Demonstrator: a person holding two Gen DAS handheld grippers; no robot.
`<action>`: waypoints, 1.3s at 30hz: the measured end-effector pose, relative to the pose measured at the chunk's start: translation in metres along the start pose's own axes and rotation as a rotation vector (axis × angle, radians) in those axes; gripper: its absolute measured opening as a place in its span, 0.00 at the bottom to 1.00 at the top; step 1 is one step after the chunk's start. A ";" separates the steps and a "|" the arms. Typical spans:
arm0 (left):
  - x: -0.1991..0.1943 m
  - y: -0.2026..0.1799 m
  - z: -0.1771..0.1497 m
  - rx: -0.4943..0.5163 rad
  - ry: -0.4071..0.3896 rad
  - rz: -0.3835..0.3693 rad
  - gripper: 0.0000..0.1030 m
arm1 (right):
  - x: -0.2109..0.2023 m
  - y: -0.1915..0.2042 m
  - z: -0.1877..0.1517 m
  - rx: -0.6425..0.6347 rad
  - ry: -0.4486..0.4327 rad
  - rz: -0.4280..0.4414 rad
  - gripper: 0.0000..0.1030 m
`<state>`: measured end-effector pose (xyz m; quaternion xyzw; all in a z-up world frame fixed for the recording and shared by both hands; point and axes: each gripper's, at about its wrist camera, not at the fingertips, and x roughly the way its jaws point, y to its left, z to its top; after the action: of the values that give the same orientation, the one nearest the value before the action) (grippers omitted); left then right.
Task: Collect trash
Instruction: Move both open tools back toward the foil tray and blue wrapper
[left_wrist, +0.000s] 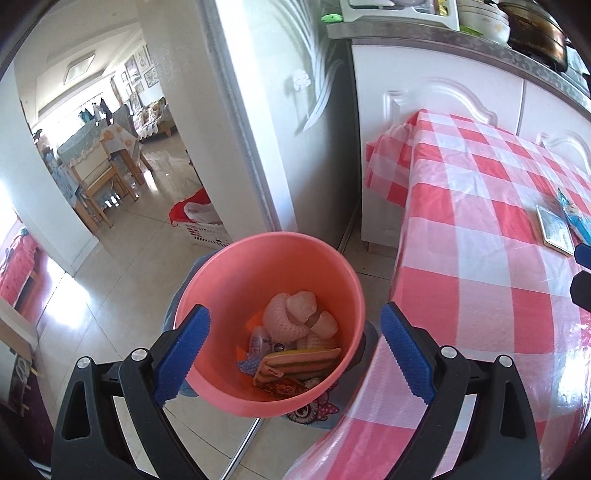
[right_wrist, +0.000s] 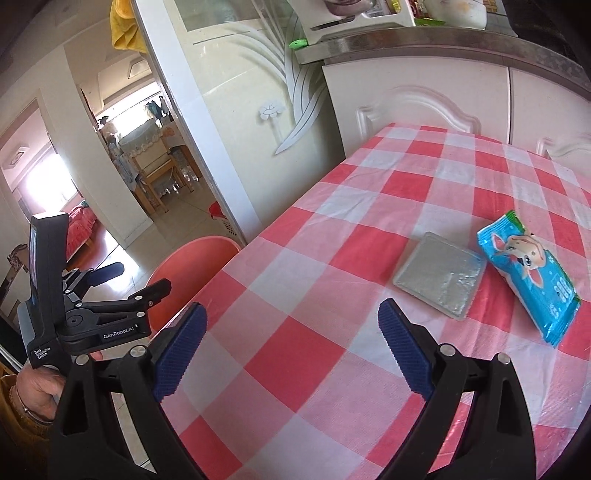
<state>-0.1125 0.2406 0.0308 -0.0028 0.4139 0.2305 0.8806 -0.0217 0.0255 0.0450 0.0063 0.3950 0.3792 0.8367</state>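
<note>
I see the pink bin on the floor just beside the tabletop, which wears a red-and-white checked cloth. Inside the bin lie white foam fruit netting, a small bottle with a dark round logo I cannot read, a striped yellow-green pouch and a red wrapper whose print is too small to make out. My left tool hangs over the bin's mouth with its blue pads spread wide, gripping nothing.

On the tabletop two pieces of trash lie side by side, edges touching or nearly so: a flat silver foil square and a blue snack packet with a cartoon animal on it; its white characters are not legible. My right tool hovers above the cloth short of both, jaws apart and empty.

In the right wrist view the left tool's body shows at the left, lettered "GenRobot.AI" and "Data Acquisition System", with a hand gripping it. A white cabinet stands behind the tabletop.
</note>
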 end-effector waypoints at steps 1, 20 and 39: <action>0.000 -0.002 0.001 0.003 0.000 0.001 0.90 | -0.002 -0.002 0.000 0.002 -0.002 0.002 0.91; -0.016 -0.051 0.012 0.102 -0.019 -0.012 0.90 | -0.040 -0.038 0.002 0.048 -0.082 -0.008 0.92; -0.029 -0.099 0.018 0.187 -0.039 -0.065 0.90 | -0.073 -0.087 0.003 0.106 -0.142 -0.089 0.92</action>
<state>-0.0752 0.1441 0.0459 0.0702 0.4161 0.1621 0.8920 0.0059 -0.0820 0.0679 0.0599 0.3541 0.3188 0.8772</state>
